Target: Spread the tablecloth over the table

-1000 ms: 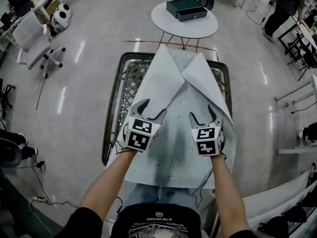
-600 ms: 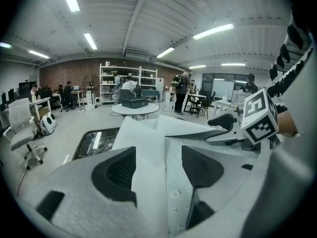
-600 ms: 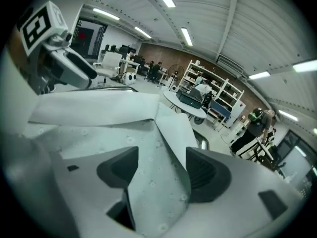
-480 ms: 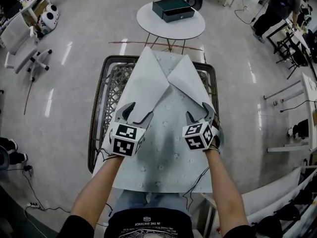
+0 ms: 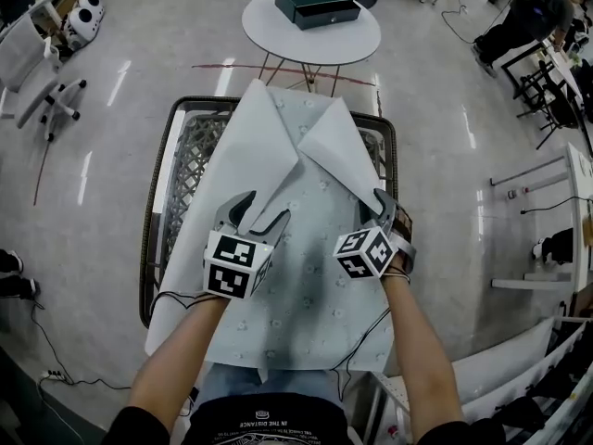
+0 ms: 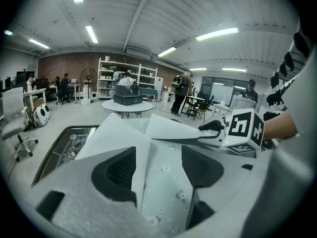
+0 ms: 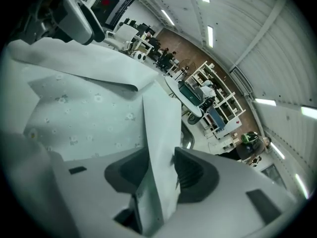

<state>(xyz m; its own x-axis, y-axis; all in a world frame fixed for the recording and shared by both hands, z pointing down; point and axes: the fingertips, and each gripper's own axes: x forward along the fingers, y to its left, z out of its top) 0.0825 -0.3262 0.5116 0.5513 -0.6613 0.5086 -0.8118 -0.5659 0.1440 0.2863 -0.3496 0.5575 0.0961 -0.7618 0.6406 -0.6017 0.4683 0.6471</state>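
Tablecloth (image 5: 306,286) lies on the surface (image 5: 156,213) under both my grippers, floral side up. Two corners are folded in ahead of the jaws: left flap (image 5: 248,146) and right flap (image 5: 335,145), plain white undersides showing. Flaps touch each other further ahead, between my two grippers.

L gripper (image 5: 266,208): jaws wide apart. Inner edge of left flap runs between them, close along the left jaw, w/ printed cloth below the right jaw. Pads not pressing on it.

R gripper (image 5: 373,208): tilted over, jaws have just been closing. Outer edge of right flap stands up between them, slanting across the gap. Pads are near the cloth on both sides but there's a gap, so no pinch.

Well beyond both jaws, past the surface's far end: round white table (image 5: 310,37) w/ dark box (image 5: 317,3) on it. Behind the jaws, near edge of cloth hangs off the surface toward me.
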